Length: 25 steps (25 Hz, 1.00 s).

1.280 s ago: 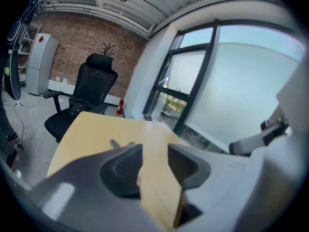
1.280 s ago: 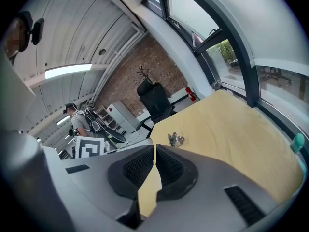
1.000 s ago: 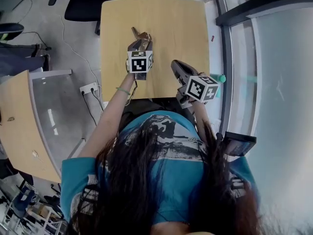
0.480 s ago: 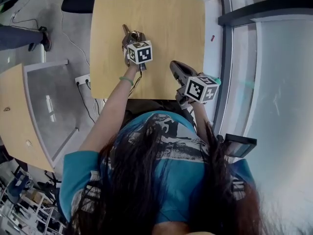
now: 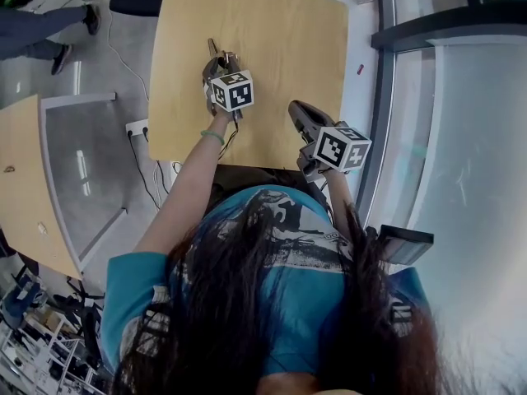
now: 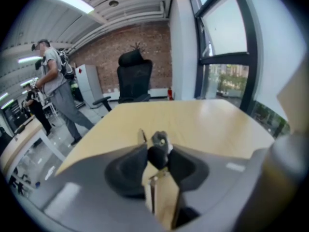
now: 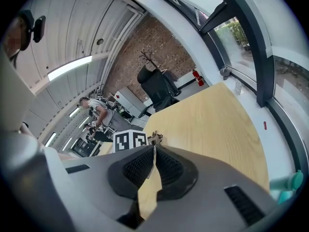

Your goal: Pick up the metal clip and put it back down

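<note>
The metal clip point(image 6: 159, 140) has a dark body and shiny wire arms, and it sits low over the light wooden table point(image 6: 212, 124). My left gripper point(image 6: 158, 153) is shut on the clip's dark body, and its jaws have just been closing with the clip between them. From the head view the clip point(image 5: 212, 49) sticks out past the left gripper point(image 5: 216, 61) at the table's left middle. My right gripper point(image 5: 296, 110) hovers near the front edge, apart from the clip. In its own view the right gripper point(image 7: 153, 151) is shut with nothing in it.
A black office chair point(image 6: 135, 79) stands beyond the table's far edge. A person point(image 6: 55, 88) walks on the left, past a second desk point(image 5: 20, 179). A glass wall point(image 5: 461, 138) runs along the right. A power strip point(image 5: 136, 127) lies on the floor.
My left gripper has tipped downward and sunk toward the table with the clip. The right gripper has stayed near the front edge, shut.
</note>
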Each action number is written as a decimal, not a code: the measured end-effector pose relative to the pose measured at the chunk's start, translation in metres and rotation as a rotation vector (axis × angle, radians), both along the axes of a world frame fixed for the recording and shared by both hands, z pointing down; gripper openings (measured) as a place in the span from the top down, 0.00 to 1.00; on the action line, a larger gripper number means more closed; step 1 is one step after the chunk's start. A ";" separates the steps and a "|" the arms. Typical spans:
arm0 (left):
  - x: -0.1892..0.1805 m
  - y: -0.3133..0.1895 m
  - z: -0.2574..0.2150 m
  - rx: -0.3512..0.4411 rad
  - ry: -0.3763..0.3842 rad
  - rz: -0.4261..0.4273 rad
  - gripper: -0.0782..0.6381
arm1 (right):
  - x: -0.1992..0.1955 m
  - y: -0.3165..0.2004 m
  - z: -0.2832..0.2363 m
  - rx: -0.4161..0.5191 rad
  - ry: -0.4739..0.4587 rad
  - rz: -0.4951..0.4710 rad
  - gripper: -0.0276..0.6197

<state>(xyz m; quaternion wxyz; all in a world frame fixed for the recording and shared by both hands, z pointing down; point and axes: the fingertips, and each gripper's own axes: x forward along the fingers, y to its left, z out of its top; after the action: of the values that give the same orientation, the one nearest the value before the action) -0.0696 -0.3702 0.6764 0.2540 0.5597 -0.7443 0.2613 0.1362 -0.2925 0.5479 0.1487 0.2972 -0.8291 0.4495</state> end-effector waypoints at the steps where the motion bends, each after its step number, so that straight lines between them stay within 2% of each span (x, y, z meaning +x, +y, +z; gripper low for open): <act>1: -0.002 0.001 -0.002 0.000 0.008 -0.002 0.74 | 0.000 0.000 0.000 -0.001 -0.005 -0.002 0.92; 7: -0.009 0.018 -0.006 -0.025 0.121 -0.026 0.76 | -0.010 0.004 -0.004 -0.006 -0.045 -0.029 0.92; 12: -0.009 0.031 -0.011 0.000 0.260 -0.039 0.77 | -0.017 0.009 -0.007 -0.003 -0.068 -0.033 0.92; 15: -0.006 0.037 -0.022 0.023 0.318 -0.005 0.77 | -0.021 0.013 -0.008 0.001 -0.074 -0.028 0.92; 19: 0.000 0.047 -0.053 0.095 0.432 0.048 0.77 | -0.028 0.020 -0.013 0.012 -0.083 -0.011 0.92; 25: -0.009 0.071 -0.113 0.255 0.634 0.065 0.77 | -0.049 0.038 -0.017 0.015 -0.093 0.002 0.92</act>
<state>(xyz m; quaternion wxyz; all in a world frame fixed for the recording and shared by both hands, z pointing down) -0.0787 -0.2990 0.5630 0.3923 0.6639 -0.6365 -0.0130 0.0876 -0.2542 0.5306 0.1073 0.2780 -0.8382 0.4568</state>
